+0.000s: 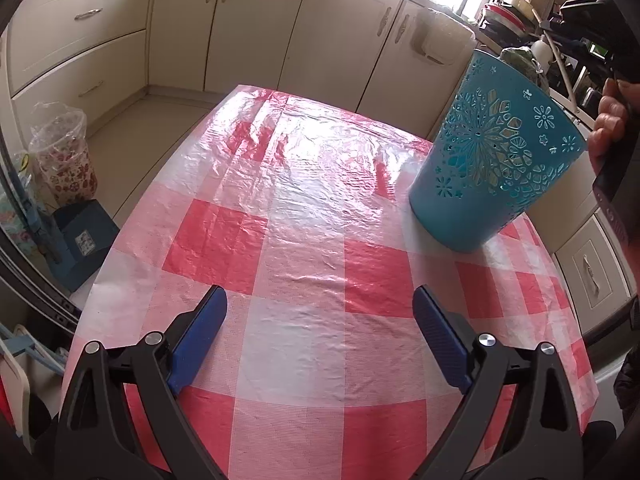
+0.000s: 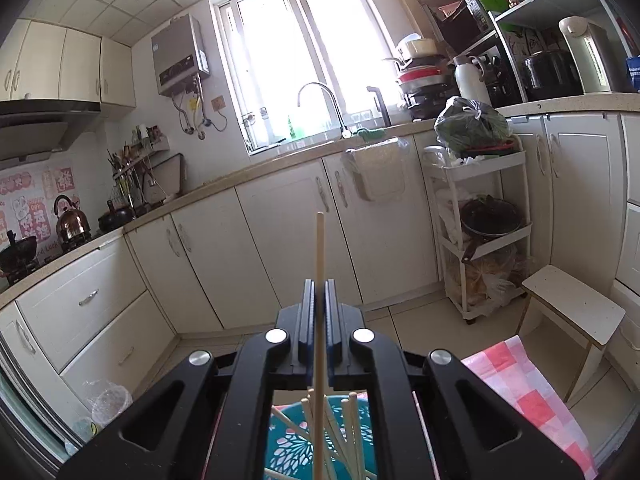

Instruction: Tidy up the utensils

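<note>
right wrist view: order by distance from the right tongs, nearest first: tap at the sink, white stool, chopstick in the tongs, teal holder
1. Chopstick: clamped between the right tongs, sticking out ahead.
2. Teal holder: just below and behind the tips, with more chopsticks in it.
3. White stool: on the floor, right.
4. Tap: at the far counter by the window.

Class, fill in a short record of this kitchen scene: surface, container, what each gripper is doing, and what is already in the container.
Surface: red-and-white checked tablecloth
Container: blue cut-out holder, upright at the table's right side
Left gripper: open, empty, over the cloth
Right gripper: shut on one chopstick, above the holder
In holder: several chopsticks
</note>
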`<state>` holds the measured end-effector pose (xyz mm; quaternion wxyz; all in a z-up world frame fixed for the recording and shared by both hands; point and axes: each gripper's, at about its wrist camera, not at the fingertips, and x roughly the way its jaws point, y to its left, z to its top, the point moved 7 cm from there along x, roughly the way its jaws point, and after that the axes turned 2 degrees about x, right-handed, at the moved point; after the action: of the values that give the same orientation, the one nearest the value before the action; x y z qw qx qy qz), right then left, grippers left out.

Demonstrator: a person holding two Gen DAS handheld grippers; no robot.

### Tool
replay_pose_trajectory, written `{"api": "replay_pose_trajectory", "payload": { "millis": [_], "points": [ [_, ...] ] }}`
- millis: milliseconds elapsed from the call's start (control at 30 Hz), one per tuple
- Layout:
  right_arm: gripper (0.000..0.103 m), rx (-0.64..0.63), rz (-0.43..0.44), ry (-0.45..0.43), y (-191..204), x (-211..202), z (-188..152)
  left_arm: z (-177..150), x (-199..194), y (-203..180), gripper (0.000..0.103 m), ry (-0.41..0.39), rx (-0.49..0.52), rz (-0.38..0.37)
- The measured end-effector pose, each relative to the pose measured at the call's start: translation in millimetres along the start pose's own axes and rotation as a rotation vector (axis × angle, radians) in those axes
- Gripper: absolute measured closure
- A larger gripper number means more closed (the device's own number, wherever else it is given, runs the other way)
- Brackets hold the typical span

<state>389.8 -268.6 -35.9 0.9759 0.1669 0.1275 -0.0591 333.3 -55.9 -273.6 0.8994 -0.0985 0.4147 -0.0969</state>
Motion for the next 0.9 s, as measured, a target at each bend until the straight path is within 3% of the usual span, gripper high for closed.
{"api": "replay_pose_trajectory", "payload": {
  "millis": [267,500,567,700,733,767,833,900],
  "points": [
    [0.098,-0.040,0.004,0.051,-11,0,-38,-1,0,0,0.013,0.001,0.000,0.001],
    [0.094,-0.076,0.045,0.087,-21,-39,-61,-1,2,1,0.013,0.007,-0.004,0.009],
    [0.078,-0.093,0.052,0.106,-24,-59,-70,0,1,2,0.012,0.003,-0.009,0.020],
    [0.061,-0.140,0.059,0.184,-26,-102,-95,0,0,1,0.009,0.007,0.005,0.030],
    [0.045,-0.142,0.058,0.214,-27,-113,-103,1,0,1,0.008,0.014,0.016,0.037],
    [0.035,-0.140,0.061,0.249,-29,-123,-111,2,-3,1,0.008,0.015,0.032,0.061],
    [0.030,-0.142,0.060,0.319,-32,-144,-127,3,-18,1,0.008,0.007,0.074,0.147],
    [0.019,-0.146,0.046,0.371,-37,-165,-139,4,-43,-1,0.008,-0.003,0.087,0.179]
  ]
}}
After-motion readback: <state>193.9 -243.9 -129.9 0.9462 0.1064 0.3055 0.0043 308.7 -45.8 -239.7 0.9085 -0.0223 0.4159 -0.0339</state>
